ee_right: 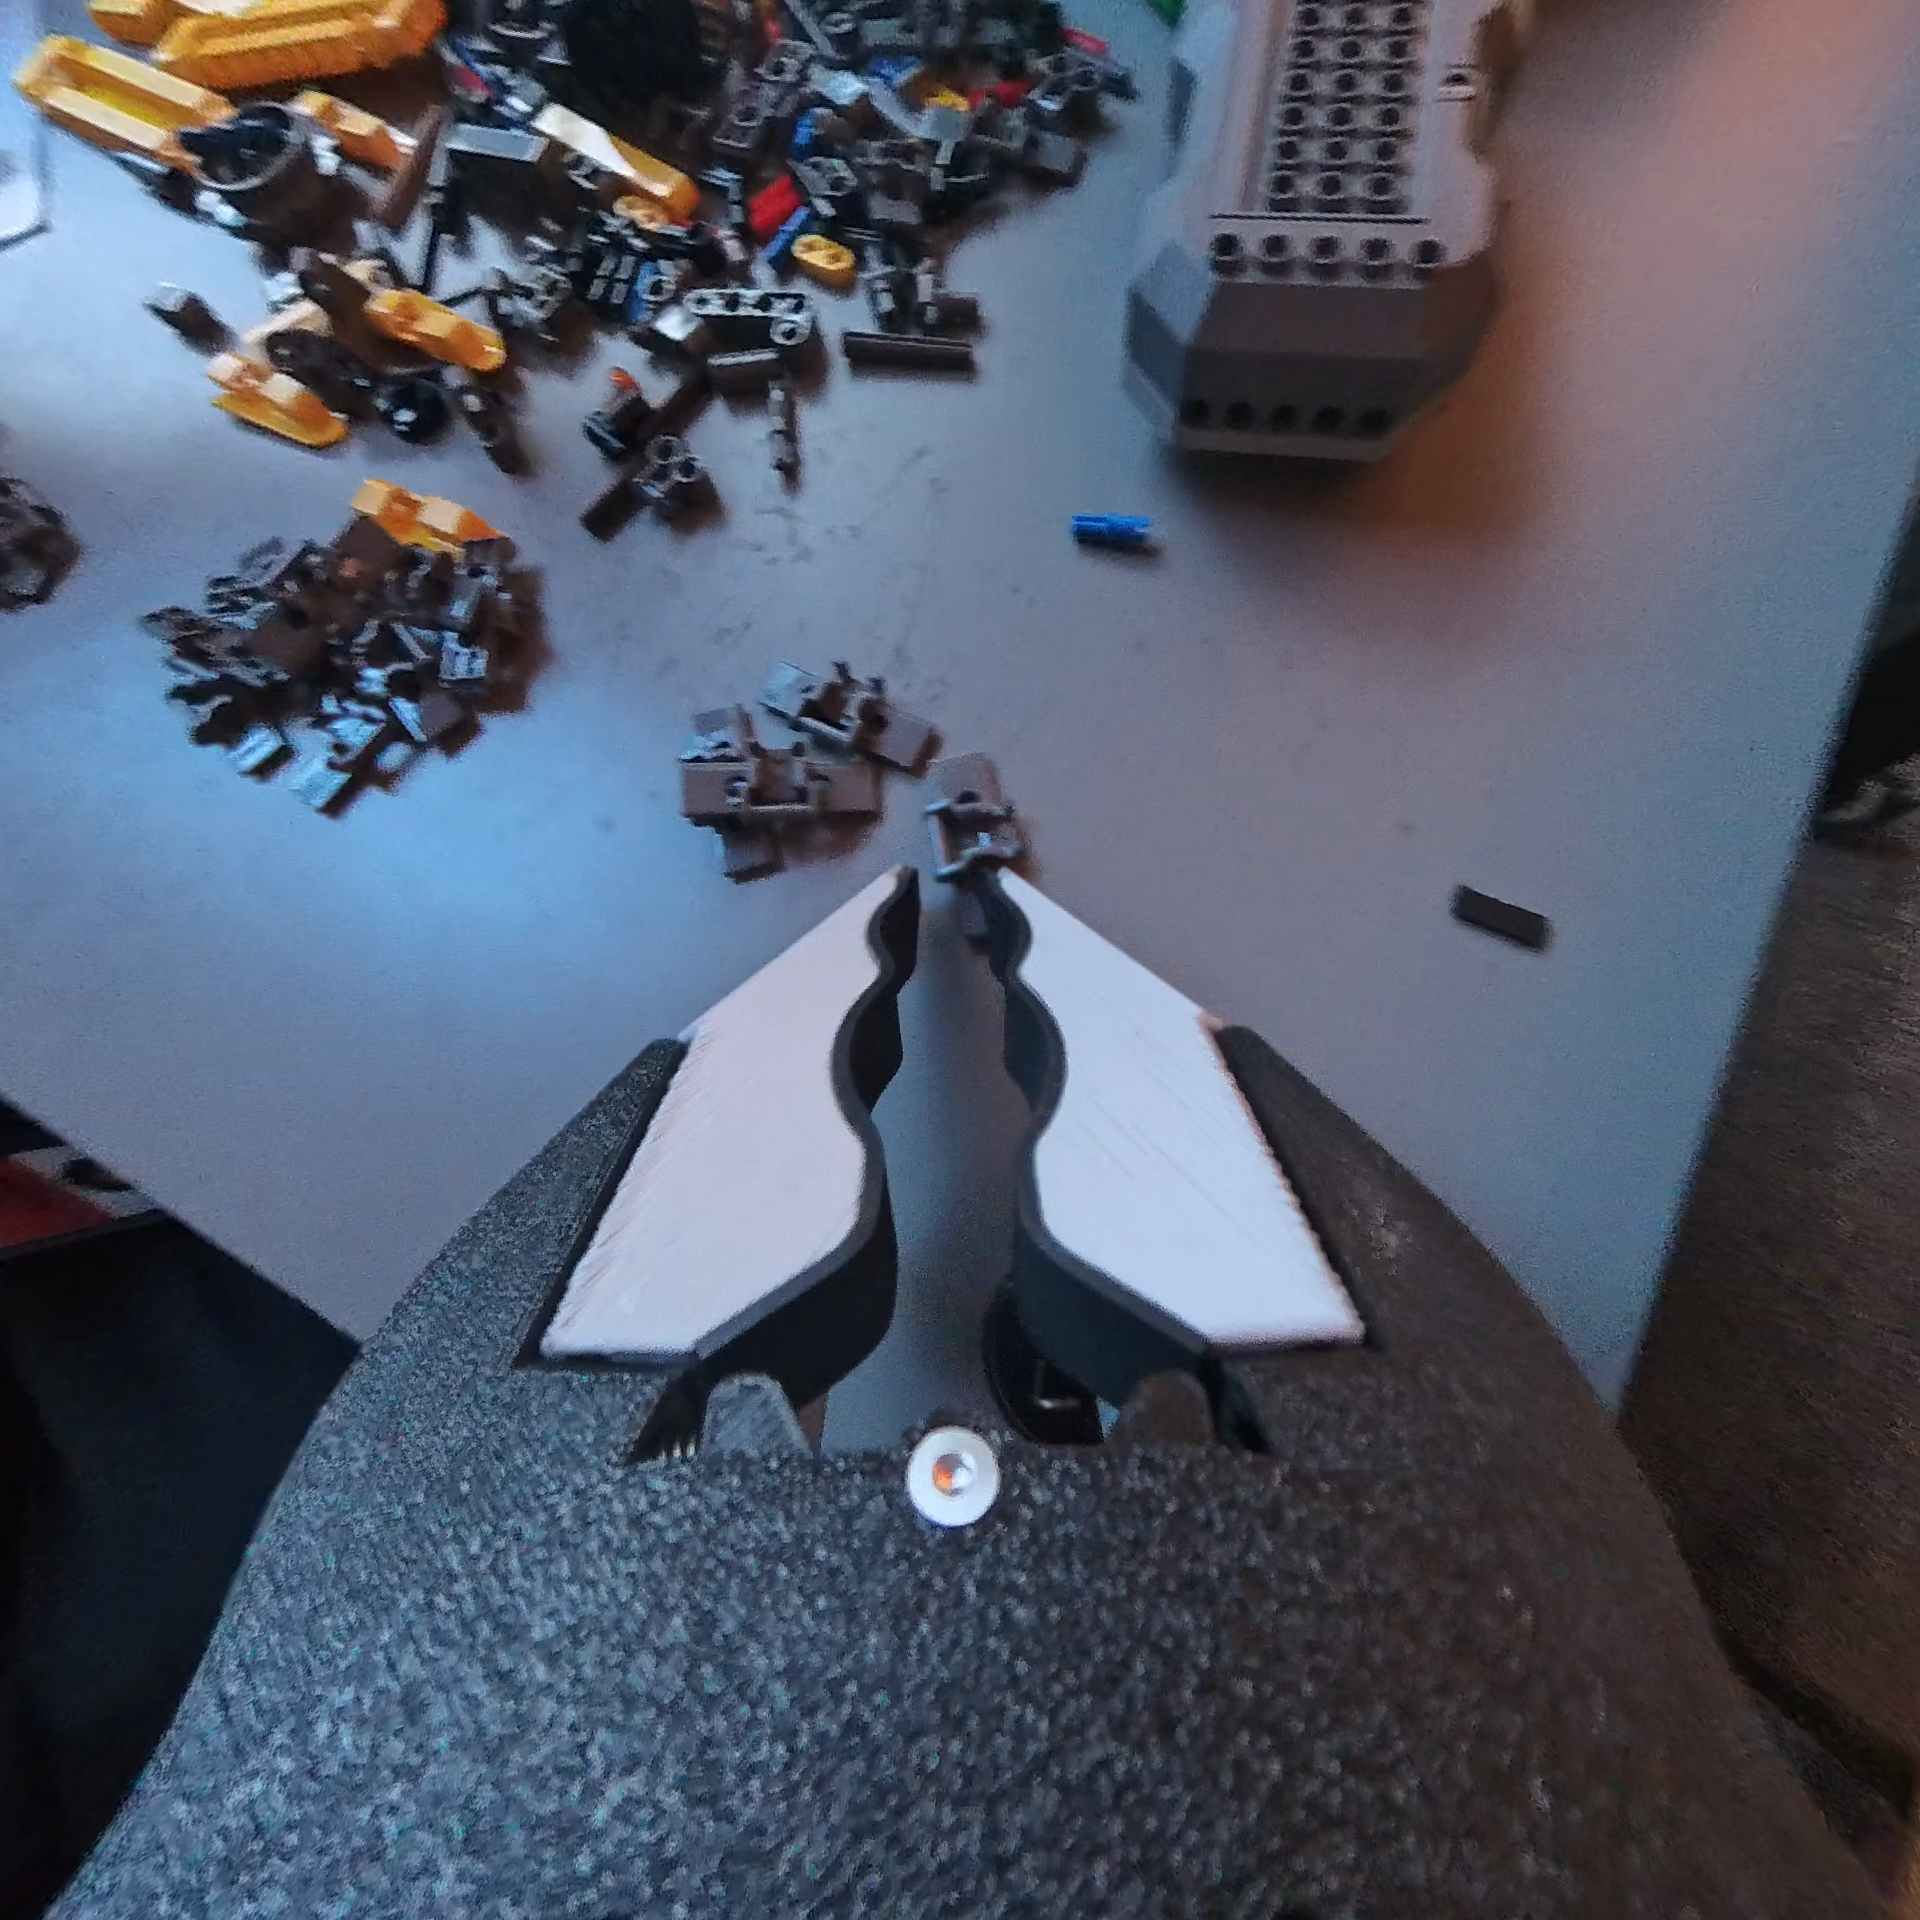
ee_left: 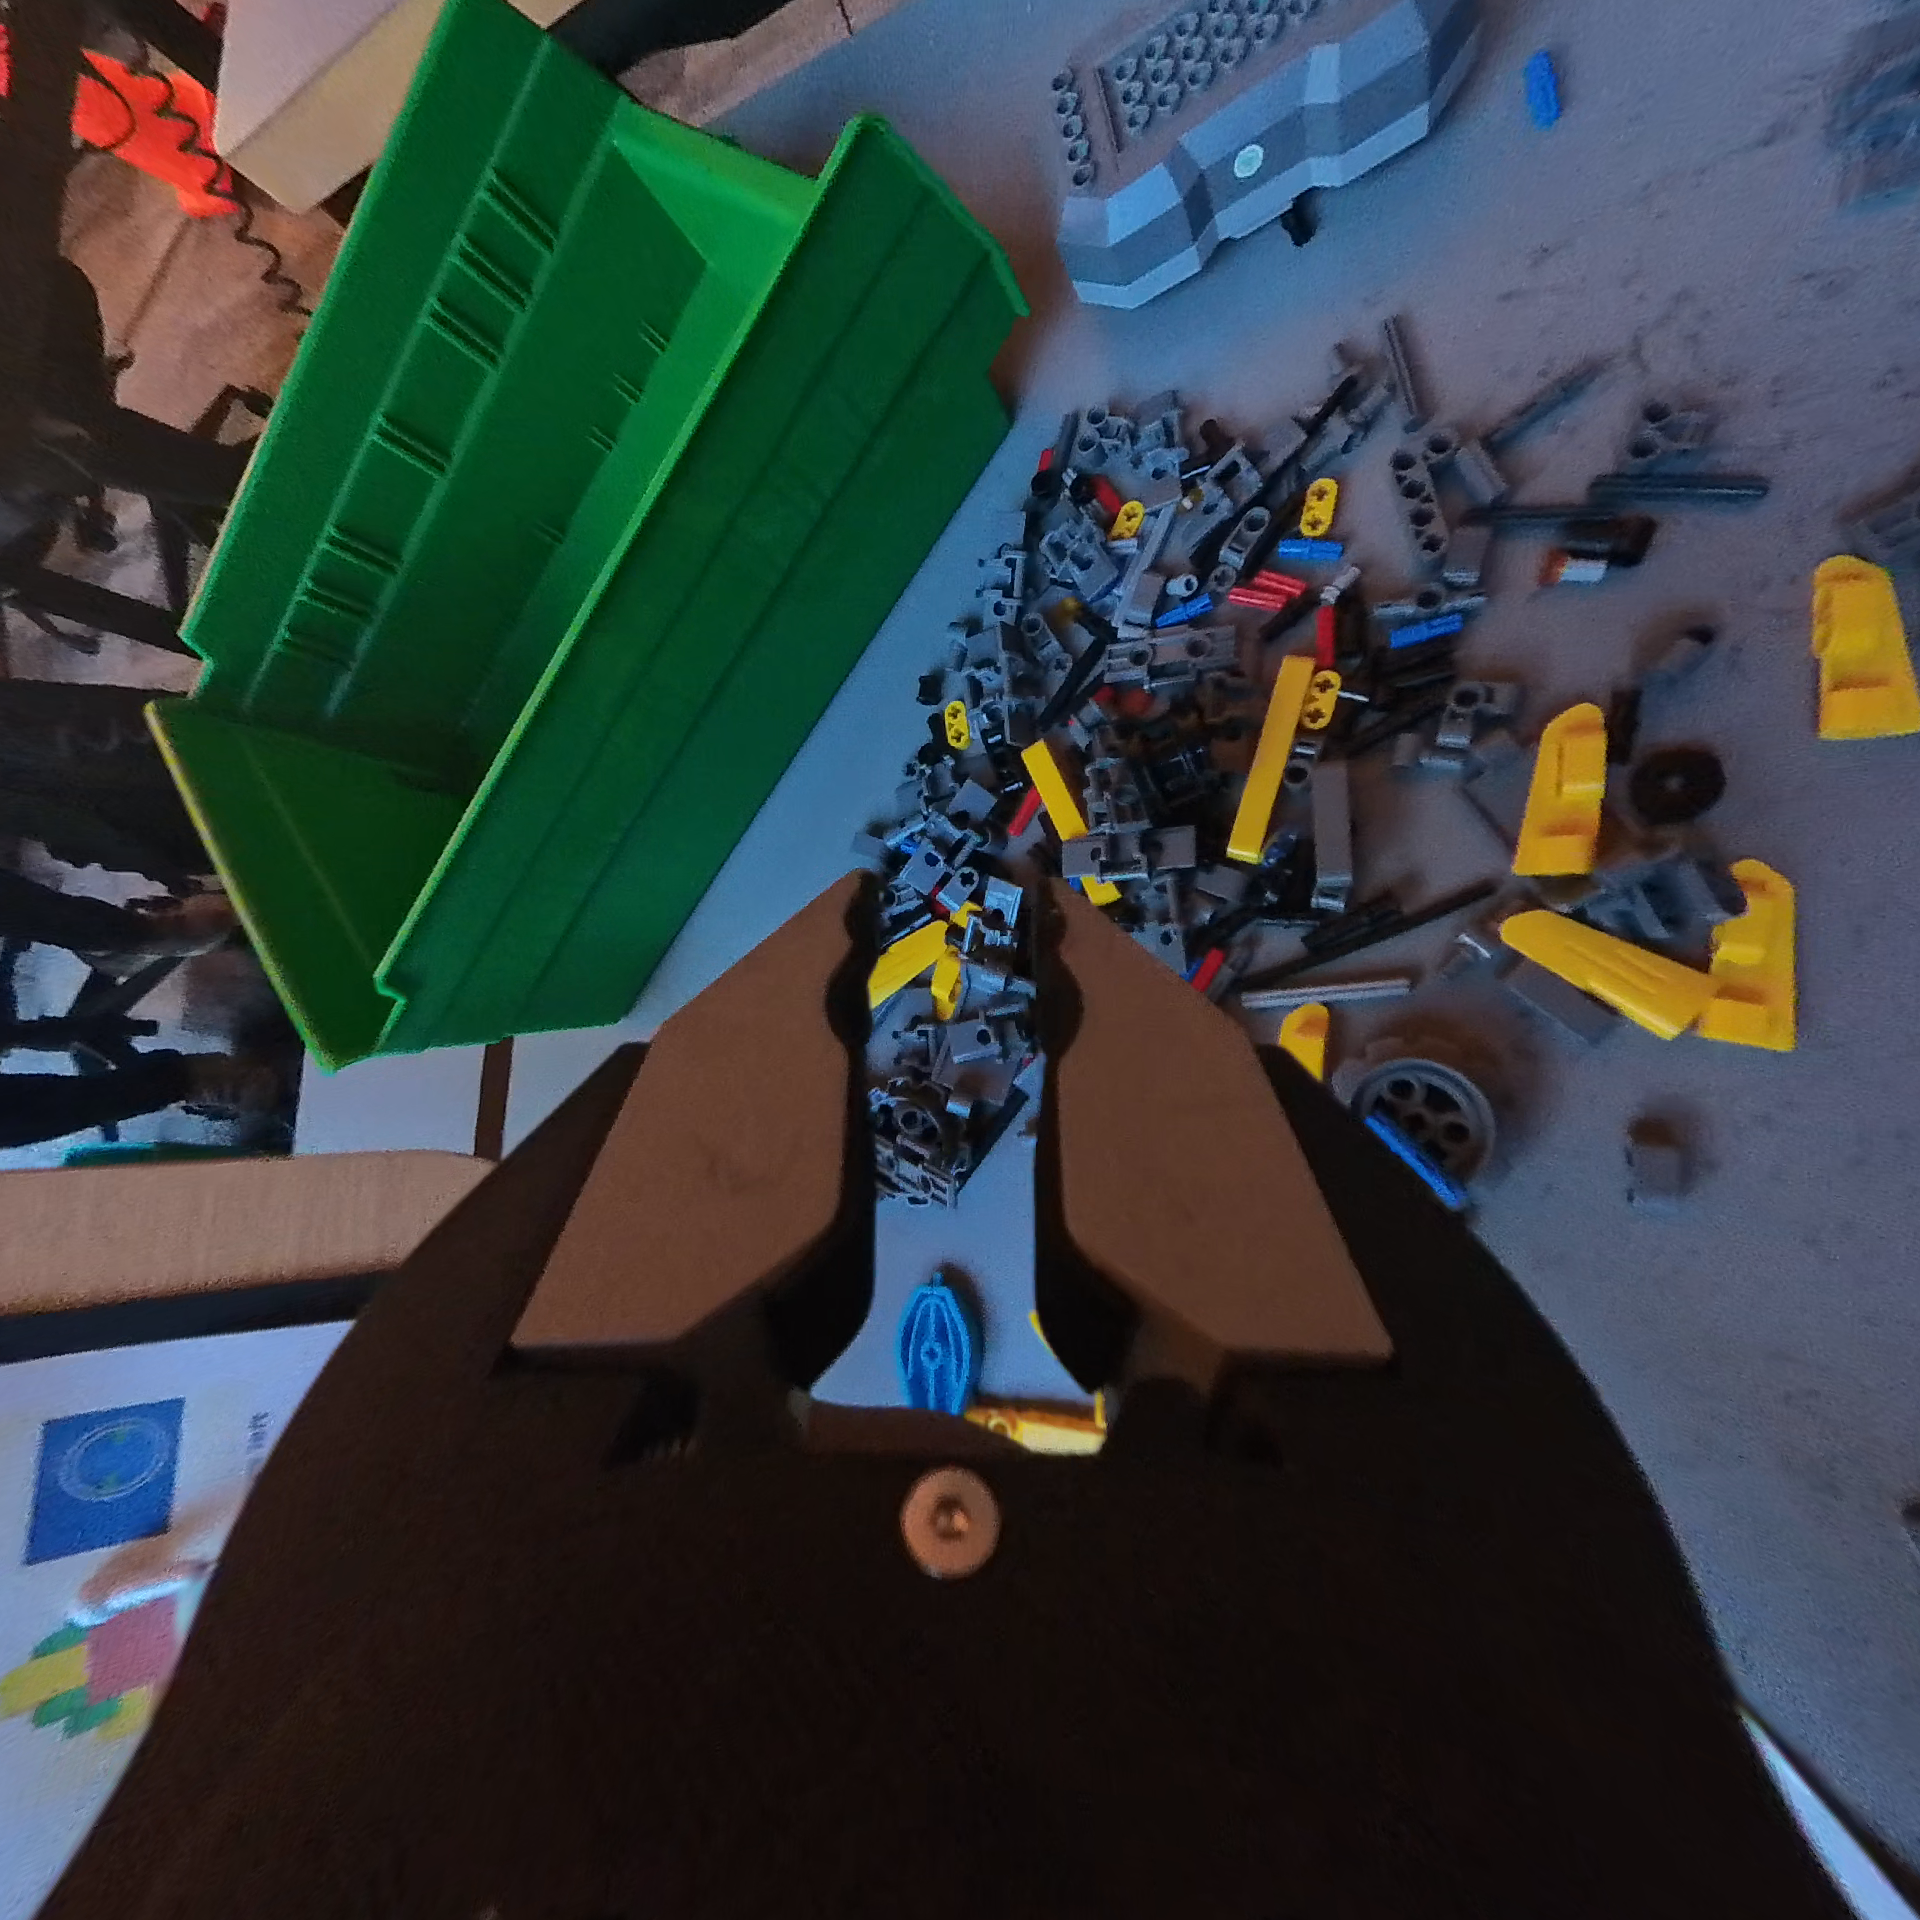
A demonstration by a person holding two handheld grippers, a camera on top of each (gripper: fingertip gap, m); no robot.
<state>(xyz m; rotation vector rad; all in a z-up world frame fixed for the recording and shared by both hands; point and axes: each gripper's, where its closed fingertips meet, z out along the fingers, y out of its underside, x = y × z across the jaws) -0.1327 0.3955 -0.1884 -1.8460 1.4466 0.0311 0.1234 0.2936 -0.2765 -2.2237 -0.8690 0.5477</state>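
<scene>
This looks like a play or hobby room. A big pile of toy bricks (ee_left: 1195,727) lies on a grey table (ee_right: 1351,727), beside a green plastic bin (ee_left: 582,520) and cardboard boxes (ee_left: 208,1226).

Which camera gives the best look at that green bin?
The left wrist view: the green bin lies there whole, tipped beside the brick pile. The right wrist view shows, at most, a green speck at its top edge.

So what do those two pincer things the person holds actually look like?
Both share one design. The left gripper has a broad, dark, rounded body, one round metal screw in the middle, and two wedge-shaped fingers with wavy dark inner edges; in this dim view they look brownish. The right gripper has a speckled black body and white fingers. No cables, sleeves or hands show.
</scene>
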